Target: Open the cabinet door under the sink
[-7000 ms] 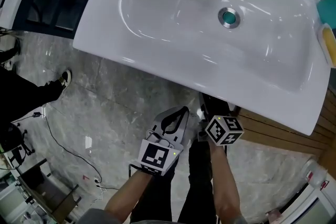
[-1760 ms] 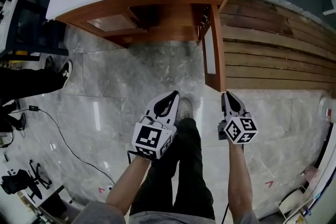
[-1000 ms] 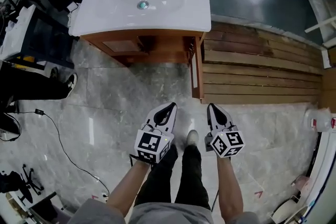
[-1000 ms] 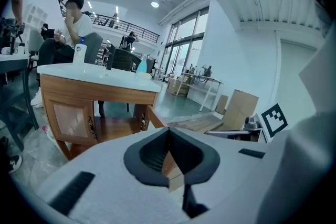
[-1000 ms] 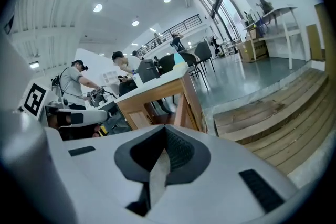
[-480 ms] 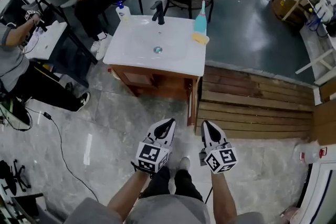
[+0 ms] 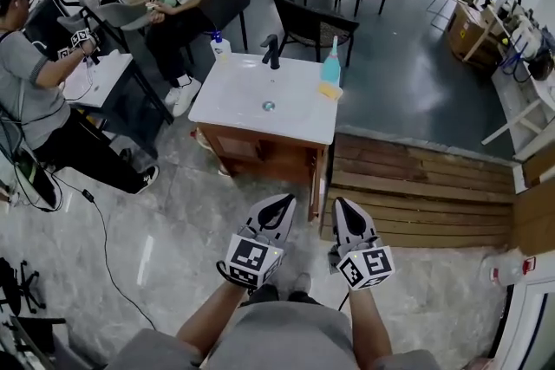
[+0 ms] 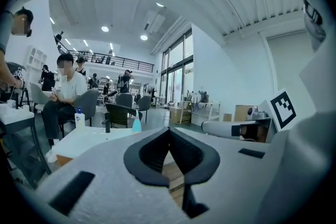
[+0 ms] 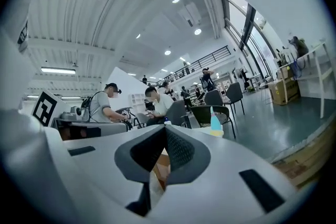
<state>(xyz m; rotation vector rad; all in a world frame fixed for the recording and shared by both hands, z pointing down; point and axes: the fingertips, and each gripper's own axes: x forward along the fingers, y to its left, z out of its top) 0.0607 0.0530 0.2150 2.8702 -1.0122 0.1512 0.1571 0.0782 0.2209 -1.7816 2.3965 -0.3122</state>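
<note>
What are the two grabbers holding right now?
Nothing. The left gripper and the right gripper both have their jaws closed together with nothing between them, and they hang apart from the cabinet.

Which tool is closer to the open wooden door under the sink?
Right. The right tool is just to the right of the cabinet door, not touching it. The left tool is farther off, on the door's left.
</note>
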